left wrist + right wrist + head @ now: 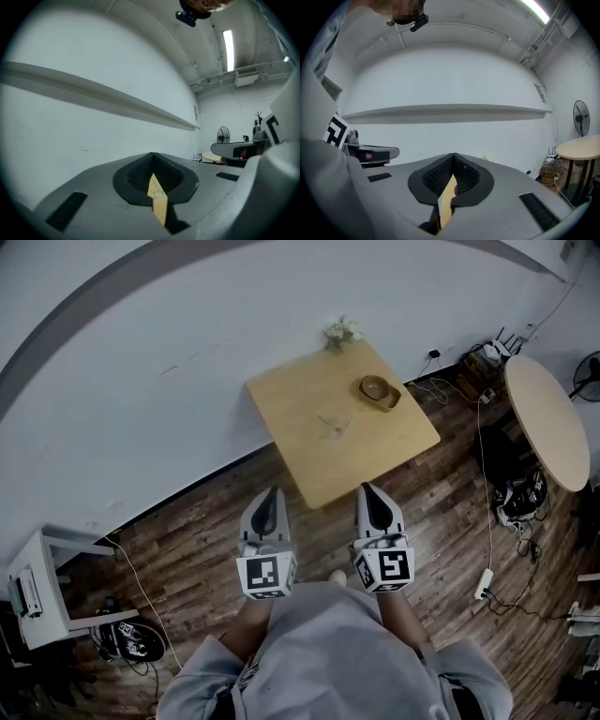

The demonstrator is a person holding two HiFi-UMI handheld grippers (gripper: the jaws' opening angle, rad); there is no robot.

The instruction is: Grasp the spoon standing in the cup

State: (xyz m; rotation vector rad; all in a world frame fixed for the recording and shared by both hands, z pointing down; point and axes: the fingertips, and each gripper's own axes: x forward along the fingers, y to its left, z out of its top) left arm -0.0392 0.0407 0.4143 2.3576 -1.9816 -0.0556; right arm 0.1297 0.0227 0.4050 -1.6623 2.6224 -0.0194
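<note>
Left gripper (pixel 272 495), right gripper (pixel 367 491) both clenched empty, clear cup (pixel 334 425) near wooden bowl (pixel 380 391) on table (pixel 300 399)

Wooden table (pixel 375 442) with brown bowl (pixel 380 392), clear cup (pixel 333 425), flowers (pixel 342 332)

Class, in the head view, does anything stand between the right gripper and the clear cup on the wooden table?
Nothing visible does. Only bare table lies between the shut right gripper and the cup. The wooden bowl sits beyond, to the right, and the flowers at the far corner.
</note>
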